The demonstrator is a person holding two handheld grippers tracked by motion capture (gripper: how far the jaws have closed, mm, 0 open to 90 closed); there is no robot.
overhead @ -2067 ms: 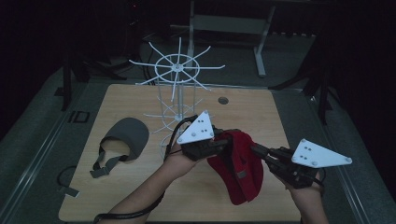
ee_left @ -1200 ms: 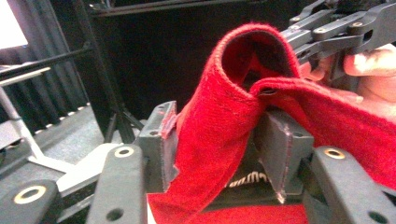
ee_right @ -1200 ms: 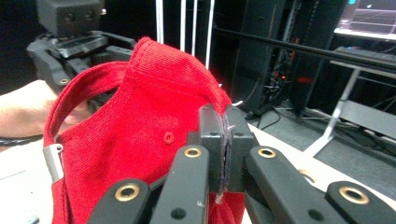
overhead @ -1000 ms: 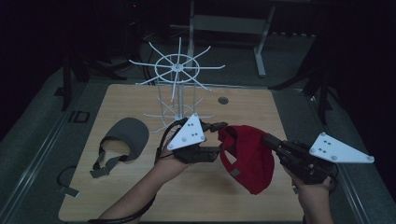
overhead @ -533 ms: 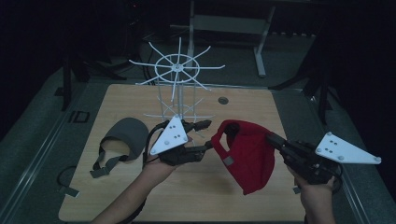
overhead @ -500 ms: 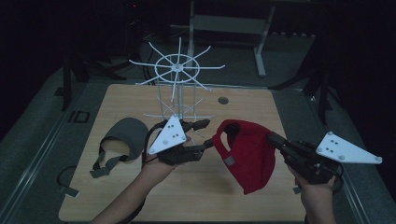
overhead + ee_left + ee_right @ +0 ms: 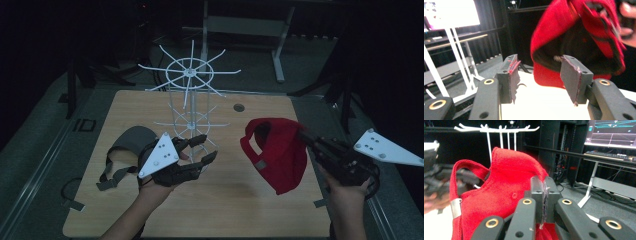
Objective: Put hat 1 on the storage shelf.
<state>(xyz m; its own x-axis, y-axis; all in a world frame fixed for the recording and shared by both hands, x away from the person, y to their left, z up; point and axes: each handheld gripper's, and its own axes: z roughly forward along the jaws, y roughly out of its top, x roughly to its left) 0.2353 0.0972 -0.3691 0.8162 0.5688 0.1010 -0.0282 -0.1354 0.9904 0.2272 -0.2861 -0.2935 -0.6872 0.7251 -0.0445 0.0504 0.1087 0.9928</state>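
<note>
Two caps are in front of me: a red cap [image 7: 277, 152] hanging off my right gripper [image 7: 311, 142] above the right half of the wooden table [image 7: 230, 200], and a grey cap [image 7: 131, 145] lying at the left. My right jaws are pressed together on the red fabric. My left gripper [image 7: 200, 149] sits near the white wire rack [image 7: 190, 95], jaws apart with nothing between them, facing the red cap's opening.

Each black tool, left tool [image 7: 202, 150] and right tool [image 7: 306, 137], is wearing a grey triangular plate and showing brass-ringed screw holes.
</note>
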